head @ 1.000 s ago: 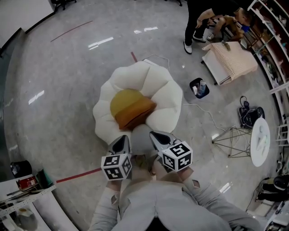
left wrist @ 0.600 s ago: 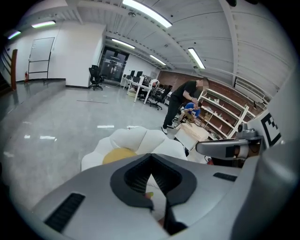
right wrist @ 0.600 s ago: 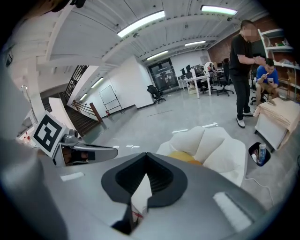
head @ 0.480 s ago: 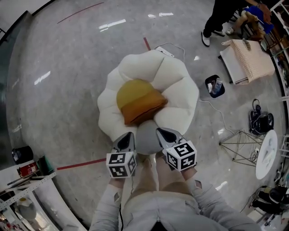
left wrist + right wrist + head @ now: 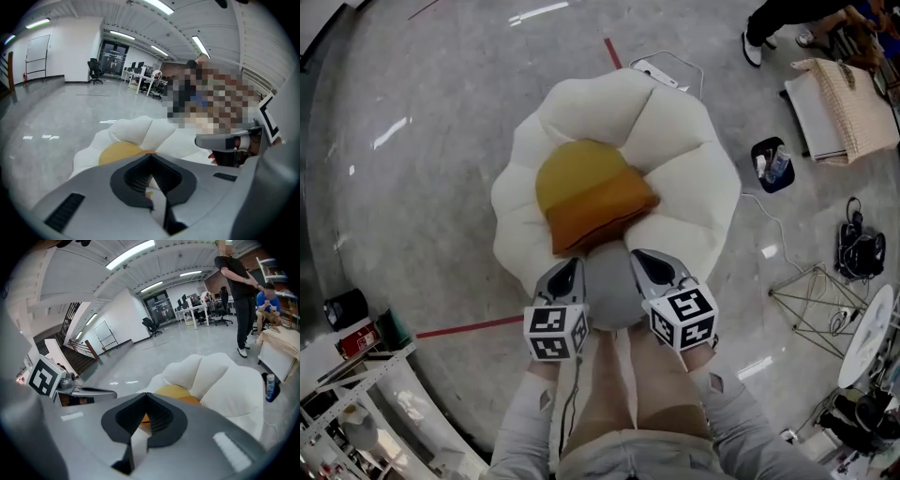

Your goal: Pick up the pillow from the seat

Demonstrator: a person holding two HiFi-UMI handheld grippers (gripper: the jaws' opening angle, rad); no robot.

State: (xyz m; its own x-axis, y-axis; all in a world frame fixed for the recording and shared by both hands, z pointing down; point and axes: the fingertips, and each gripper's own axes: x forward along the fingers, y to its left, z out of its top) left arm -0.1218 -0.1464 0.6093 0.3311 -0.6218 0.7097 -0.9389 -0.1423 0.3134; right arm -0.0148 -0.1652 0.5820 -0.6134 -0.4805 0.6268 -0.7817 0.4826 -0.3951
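The soft two-tone pillow [image 5: 591,192], mustard yellow at its 10 o'clock end and burnt orange at its 4 o'clock end, lies in the hollow of the cream, petal-lobed padded seat [image 5: 698,173] on the glossy grey floor [image 5: 412,187]. At the pillow's 7 o'clock, the grey left gripper [image 5: 565,275] hovers near the orange edge, jaws pressed together with nothing between them. At the pillow's 5 o'clock, the matching right gripper [image 5: 643,262] points at the seat, its jaws likewise together and empty.
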